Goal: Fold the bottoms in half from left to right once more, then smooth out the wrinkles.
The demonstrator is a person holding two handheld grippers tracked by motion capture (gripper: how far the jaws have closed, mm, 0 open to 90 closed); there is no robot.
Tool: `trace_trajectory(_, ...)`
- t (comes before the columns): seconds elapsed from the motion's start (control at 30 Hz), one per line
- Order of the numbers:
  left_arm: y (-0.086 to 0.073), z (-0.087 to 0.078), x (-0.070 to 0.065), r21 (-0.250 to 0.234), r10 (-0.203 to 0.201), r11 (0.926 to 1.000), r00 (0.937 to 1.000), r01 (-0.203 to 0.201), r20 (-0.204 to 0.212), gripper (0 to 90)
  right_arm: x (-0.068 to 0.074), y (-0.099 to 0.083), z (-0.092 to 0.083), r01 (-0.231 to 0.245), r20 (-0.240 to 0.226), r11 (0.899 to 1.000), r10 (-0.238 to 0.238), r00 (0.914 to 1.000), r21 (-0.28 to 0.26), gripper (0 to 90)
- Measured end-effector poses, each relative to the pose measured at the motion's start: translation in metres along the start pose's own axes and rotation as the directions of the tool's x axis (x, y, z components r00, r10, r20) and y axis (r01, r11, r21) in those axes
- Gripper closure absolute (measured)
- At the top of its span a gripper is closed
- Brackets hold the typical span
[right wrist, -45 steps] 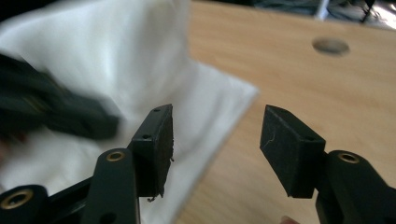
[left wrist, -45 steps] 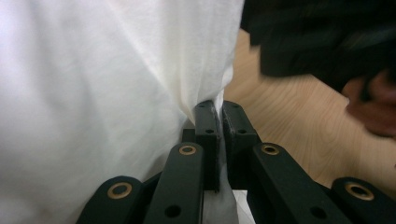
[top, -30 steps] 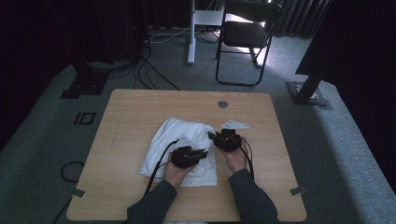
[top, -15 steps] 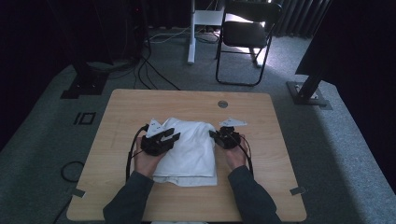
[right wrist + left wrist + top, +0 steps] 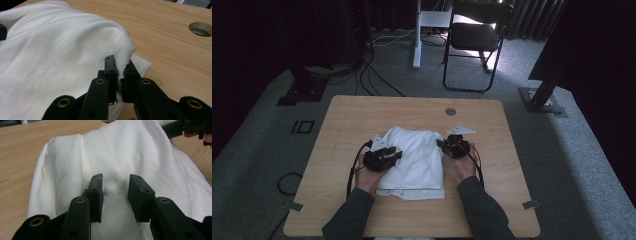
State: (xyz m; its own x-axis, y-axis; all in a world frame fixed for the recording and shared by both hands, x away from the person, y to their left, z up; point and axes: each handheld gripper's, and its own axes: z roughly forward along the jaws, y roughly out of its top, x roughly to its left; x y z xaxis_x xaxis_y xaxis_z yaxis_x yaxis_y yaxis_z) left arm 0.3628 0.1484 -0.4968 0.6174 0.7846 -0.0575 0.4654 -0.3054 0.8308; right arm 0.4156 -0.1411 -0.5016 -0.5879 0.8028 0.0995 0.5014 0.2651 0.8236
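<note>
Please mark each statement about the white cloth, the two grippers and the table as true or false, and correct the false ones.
1. The right gripper is shut on a fold of the white cloth. True.
2. The left gripper pinches the cloth tightly. False: its jaws stand apart above the cloth, and they have just been opening, with nothing pressed between them.
3. The cloth lies on a wooden table. True.
4. The round hole in the table is covered by the cloth. False: the hole lies bare, beyond the cloth's far edge.
5. A folding chair stands on the carpet beyond the table. True.
</note>
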Motion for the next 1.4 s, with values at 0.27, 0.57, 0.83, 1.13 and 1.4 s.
trace_trajectory(0.27,-0.007,0.007,-0.004,0.001,-0.015,0.9999,0.9999,0.015,-0.006,64.6,-0.001,-0.003,0.0,-0.003,0.007,1.0,0.003,1.0,0.017,77.7)
trace_trajectory(0.57,-0.009,0.005,-0.007,-0.015,-0.034,0.9993,0.9993,0.034,-0.013,62.6,0.02,0.007,-0.056,0.087,0.07,0.99,-0.08,0.9943,-0.111,50.1)
trace_trajectory(0.83,-0.01,0.006,-0.018,-0.022,-0.04,0.999,0.9991,0.04,-0.011,60.1,0.047,-0.003,-0.053,0.165,-0.034,0.983,-0.168,0.9851,-0.083,52.1)
trace_trajectory(1.13,-0.006,0.002,-0.017,-0.016,-0.05,0.9986,0.9983,0.05,0.03,57.6,0.052,0.01,-0.02,0.093,-0.113,0.996,-0.093,0.9893,-0.009,50.7)
trace_trajectory(1.4,0.012,-0.029,0.017,-0.147,-0.094,0.985,0.9952,0.09,-0.024,56.1,0.055,-0.001,-0.021,0.129,-0.065,0.992,-0.129,0.9895,0.0,89.7)
